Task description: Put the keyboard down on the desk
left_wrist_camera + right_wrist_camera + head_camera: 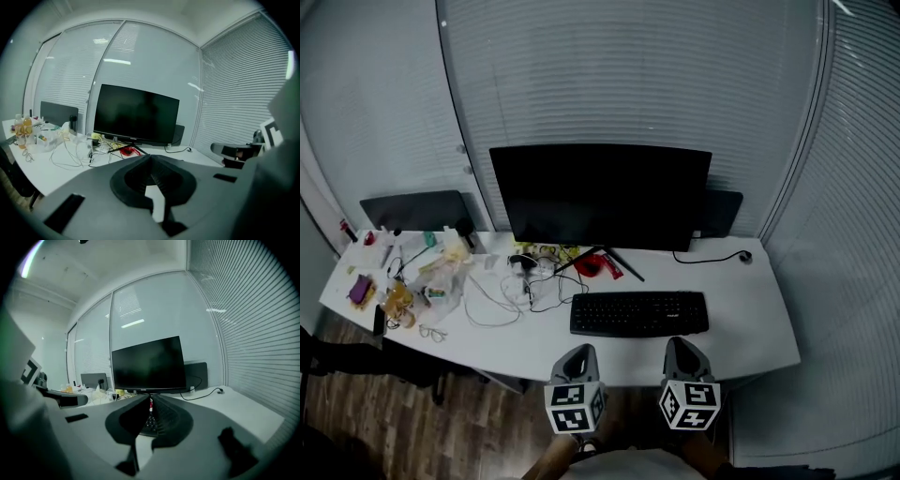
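A black keyboard point(639, 312) lies flat on the white desk point(741, 319), in front of the dark monitor point(600, 195). Both grippers hang at the desk's near edge, short of the keyboard and apart from it. My left gripper point(578, 357) is shut with nothing between its jaws; in the left gripper view its jaws point(151, 157) meet at the tips. My right gripper point(682, 349) is shut and empty too, its jaws point(150, 398) touching, and a strip of the keyboard point(151, 422) shows through the slit below the tips.
White and black cables point(520, 286) and a red object point(592, 265) lie left of the keyboard. Bottles, bags and glasses point(431, 332) clutter the desk's left end. A black cable point(712, 258) runs to the right. Blinds line the glass walls behind and right.
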Tool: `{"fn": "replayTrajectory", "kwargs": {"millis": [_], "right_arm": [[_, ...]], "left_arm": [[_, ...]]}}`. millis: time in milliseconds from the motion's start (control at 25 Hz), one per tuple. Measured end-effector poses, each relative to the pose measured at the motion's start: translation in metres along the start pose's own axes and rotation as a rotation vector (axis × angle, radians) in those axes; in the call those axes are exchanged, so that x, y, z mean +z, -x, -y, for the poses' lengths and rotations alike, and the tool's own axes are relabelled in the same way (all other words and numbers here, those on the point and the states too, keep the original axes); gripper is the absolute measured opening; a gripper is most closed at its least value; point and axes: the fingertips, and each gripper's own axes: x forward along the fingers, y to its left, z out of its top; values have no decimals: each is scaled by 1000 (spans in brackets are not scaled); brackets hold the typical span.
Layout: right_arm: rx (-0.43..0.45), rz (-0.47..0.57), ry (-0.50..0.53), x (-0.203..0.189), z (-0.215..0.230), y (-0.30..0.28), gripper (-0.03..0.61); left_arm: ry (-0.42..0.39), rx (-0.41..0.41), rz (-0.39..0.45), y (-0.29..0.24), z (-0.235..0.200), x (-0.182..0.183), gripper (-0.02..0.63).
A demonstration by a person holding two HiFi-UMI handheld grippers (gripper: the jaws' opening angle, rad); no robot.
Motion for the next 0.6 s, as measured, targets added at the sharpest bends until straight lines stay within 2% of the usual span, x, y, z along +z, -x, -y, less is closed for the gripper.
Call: {"fn": "replayTrajectory", "kwargs": {"millis": [200,360,600], "right_arm": [[-20,23,39,14,-13,-4,38],[-10,-11,58,10,-25,-7,32],[-2,-38,69,4,-35,-15,32]], "left_arm": [[55,-49,1,-11,-11,2,14],[44,-81,0,-11,-12,9,14],[40,-69,-6,-9,-26,12,14]]}}
